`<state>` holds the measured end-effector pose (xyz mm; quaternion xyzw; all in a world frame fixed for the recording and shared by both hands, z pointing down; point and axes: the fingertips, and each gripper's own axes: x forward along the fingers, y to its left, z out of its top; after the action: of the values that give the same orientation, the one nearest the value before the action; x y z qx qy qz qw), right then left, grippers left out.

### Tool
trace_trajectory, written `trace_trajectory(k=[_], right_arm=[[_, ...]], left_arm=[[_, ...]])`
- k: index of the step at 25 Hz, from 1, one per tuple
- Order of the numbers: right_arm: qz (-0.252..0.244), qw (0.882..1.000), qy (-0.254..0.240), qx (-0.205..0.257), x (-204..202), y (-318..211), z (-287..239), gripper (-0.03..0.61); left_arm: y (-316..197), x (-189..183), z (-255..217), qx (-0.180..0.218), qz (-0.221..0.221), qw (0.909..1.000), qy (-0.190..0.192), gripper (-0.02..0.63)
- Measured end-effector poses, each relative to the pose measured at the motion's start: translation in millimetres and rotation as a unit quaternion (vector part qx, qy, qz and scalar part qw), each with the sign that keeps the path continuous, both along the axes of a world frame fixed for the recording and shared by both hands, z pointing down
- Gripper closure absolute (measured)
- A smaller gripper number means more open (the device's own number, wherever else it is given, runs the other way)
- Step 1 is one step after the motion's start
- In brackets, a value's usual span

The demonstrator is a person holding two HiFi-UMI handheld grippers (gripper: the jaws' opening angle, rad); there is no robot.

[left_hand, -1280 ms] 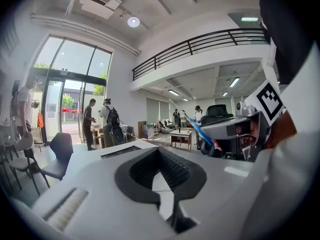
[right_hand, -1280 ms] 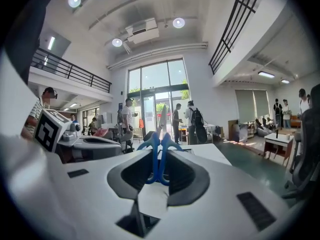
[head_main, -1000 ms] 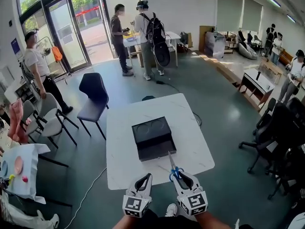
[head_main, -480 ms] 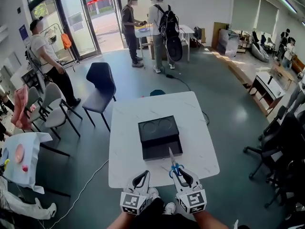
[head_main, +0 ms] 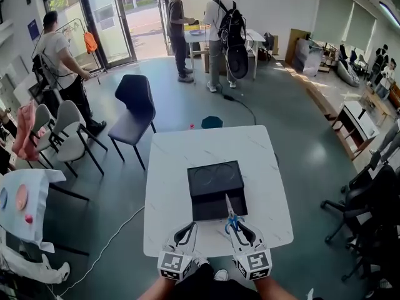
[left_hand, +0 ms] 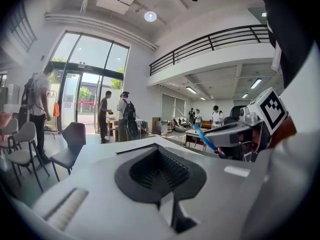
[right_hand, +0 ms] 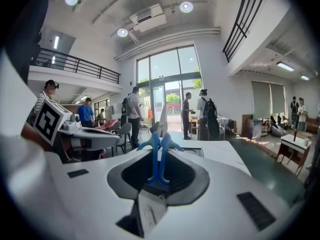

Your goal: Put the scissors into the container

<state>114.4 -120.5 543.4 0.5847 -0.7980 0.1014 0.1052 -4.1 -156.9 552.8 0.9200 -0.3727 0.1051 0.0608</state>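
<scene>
A black, open-topped container [head_main: 215,186] sits on the white table [head_main: 169,167], toward its near edge. My right gripper [head_main: 239,229] is shut on the blue handles of the scissors [head_main: 232,216]; the blades point up and away, and their tip overlaps the container's near right corner. In the right gripper view the scissors [right_hand: 158,151] stand upright between the jaws of the right gripper [right_hand: 159,173]. My left gripper [head_main: 188,233] hovers beside it at the table's near edge, shut on nothing. In the left gripper view, the left gripper [left_hand: 161,170] holds nothing, and the scissors' blue handle [left_hand: 205,138] shows at the right.
A dark chair [head_main: 137,105] and light chairs [head_main: 65,130] stand left of the table. A small teal stool [head_main: 212,122] is behind the table. Black office chairs [head_main: 375,199] crowd the right. A cable [head_main: 106,249] crosses the floor at left. People stand at the back and far left.
The head view has swung forward, so the table and container sit lower and nearer. My right gripper has carried the scissors closer to the container's near right corner. The left gripper has kept its place beside it.
</scene>
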Motion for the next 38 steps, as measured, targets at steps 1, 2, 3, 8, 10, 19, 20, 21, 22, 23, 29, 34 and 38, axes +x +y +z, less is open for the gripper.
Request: trace_trajectory(k=[1,2,3,8,10,19,20,21,22,23,29,34,38], right_arm=[[-0.001,1.000,0.003,-0.002,-0.1,-5.9,0.8,0.486],[-0.002,1.000,0.006,-0.004,0.0,-11.4,1.3,0.486],[-0.003,1.000,0.010,-0.006,0.4,-16.9,1.8,0.486],[-0.006,0.999,0.031,-0.011,-2.9,-43.5,3.9,0.486],[-0.003,0.999,0.034,-0.012,-2.2,-48.4,4.6,0.486],[-0.033,0.998,0.045,-0.032,24.0,-65.2,11.0,0.486],[-0.041,0.998,0.045,-0.034,25.3,-65.9,11.0,0.487],[-0.049,0.997,0.046,-0.034,26.1,-66.6,10.6,0.486],[-0.057,0.997,0.049,-0.032,26.5,-68.4,10.0,0.486],[-0.065,0.996,0.053,-0.031,26.6,-70.9,9.5,0.486],[-0.115,0.990,0.049,-0.062,22.6,-75.3,21.8,0.486],[-0.161,0.980,0.087,-0.080,18.5,-82.2,38.1,0.486],[-0.204,0.963,0.149,-0.089,16.9,-86.6,57.8,0.486]], left_arm=[[-6.0,-1.2,1.1,-0.001,0.000,1.0000,0.001,0.603],[-11.8,-2.2,2.0,-0.002,-0.001,1.0000,0.001,0.604],[-17.4,-3.0,2.6,-0.003,-0.002,1.0000,0.002,0.603],[-44.4,-4.7,2.5,-0.006,0.004,1.0000,0.007,0.604],[-51.0,-2.5,4.4,-0.002,0.011,0.9999,0.009,0.603],[-73.9,21.9,-5.6,0.010,-0.011,0.9999,0.008,0.603],[-74.2,23.6,-6.5,0.009,-0.018,0.9997,0.011,0.604],[-74.4,25.1,-6.1,0.008,-0.024,0.9996,0.011,0.604],[-75.3,26.4,-4.7,0.006,-0.030,0.9995,0.011,0.604],[-76.9,27.3,-2.7,0.004,-0.035,0.9993,0.010,0.603],[-79.1,25.3,11.7,-0.015,-0.068,0.9976,0.000,0.603],[-82.8,17.7,18.7,-0.026,-0.094,0.9952,-0.004,0.604],[-81.0,14.3,23.9,-0.031,-0.102,0.9943,-0.006,0.603]])
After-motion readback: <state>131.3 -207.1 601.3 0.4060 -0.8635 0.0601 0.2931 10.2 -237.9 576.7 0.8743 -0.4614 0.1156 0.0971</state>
